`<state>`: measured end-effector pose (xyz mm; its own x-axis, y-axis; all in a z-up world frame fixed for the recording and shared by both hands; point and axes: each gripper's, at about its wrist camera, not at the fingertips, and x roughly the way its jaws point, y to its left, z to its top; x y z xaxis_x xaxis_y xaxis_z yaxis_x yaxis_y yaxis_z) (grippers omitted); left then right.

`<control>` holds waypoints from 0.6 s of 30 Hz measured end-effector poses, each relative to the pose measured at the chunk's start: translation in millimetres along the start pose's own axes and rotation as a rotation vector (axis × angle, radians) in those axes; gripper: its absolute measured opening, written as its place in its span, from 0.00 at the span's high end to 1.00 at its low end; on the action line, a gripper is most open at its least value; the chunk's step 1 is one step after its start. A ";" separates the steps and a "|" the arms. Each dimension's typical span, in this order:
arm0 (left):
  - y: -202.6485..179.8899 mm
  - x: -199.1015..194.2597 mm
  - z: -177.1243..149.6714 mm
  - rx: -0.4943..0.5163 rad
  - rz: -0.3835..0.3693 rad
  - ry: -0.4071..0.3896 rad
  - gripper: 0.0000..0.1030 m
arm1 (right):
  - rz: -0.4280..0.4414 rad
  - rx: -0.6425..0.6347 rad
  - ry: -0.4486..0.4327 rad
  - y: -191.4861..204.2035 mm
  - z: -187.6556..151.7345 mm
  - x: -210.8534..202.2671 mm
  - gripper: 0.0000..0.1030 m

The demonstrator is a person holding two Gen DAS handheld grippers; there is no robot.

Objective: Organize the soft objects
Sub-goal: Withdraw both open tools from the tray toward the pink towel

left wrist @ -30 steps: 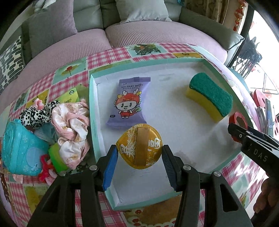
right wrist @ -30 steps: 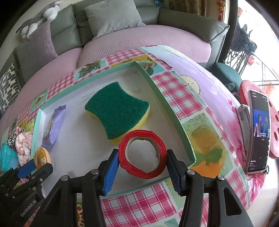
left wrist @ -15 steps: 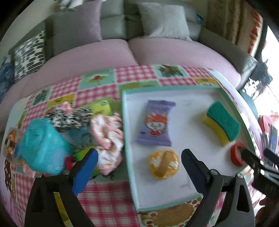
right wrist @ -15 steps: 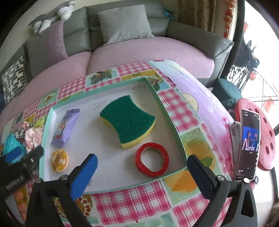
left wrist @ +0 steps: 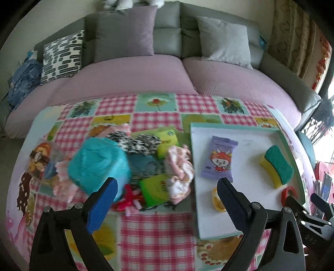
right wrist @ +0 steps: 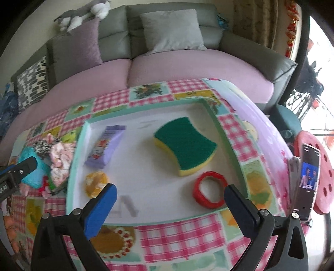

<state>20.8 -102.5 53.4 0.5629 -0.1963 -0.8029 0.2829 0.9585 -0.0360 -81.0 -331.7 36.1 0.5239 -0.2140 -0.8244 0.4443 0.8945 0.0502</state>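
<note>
Bench (left wrist: 158, 227) half-sorted: 4 items trayed (right wrist: 229, 146); both my hand-held grippers (left wrist: 167, 198) (right wrist: 170, 200) spread, empty; next, pinch the pile's scrunchie (left wrist: 179, 168).

a home living room: a grey and mauve sofa (left wrist: 167, 68) with cushions (right wrist: 171, 29), a plush toy (right wrist: 83, 12) on its back, a checked tablecloth (left wrist: 154, 233).

— Where is open room found inside the tray (right wrist: 226, 143)?

— Bare white floor is seen at the near middle, between the orange packet (right wrist: 96, 183) and the red tape roll (right wrist: 209, 192).

— What is blocked?

— The far right is taken by the sponge (right wrist: 185, 143), the far left by the purple wipes pack (right wrist: 105, 149). Left of the tray wall, the tablecloth (left wrist: 156, 229) is crowded by a heap of soft things (left wrist: 133, 160).
</note>
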 end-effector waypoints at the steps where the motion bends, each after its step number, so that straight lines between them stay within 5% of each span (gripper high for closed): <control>1: 7.7 -4.2 0.9 -0.011 0.013 -0.012 0.07 | 0.016 -0.003 -0.001 4.9 0.0 0.1 0.00; 13: 135.7 -21.4 -5.3 -0.224 0.288 -0.014 0.07 | 0.129 -0.103 0.035 74.0 -3.6 12.7 0.00; 18: 179.4 -21.3 -15.1 -0.300 0.323 0.011 0.07 | 0.170 -0.147 0.035 108.4 -4.0 16.4 0.00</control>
<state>47.9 76.8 55.0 0.5768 0.1238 -0.8075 -0.1451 0.9883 0.0478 -27.2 -236.7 25.8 0.5551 -0.0438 -0.8306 0.2396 0.9647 0.1092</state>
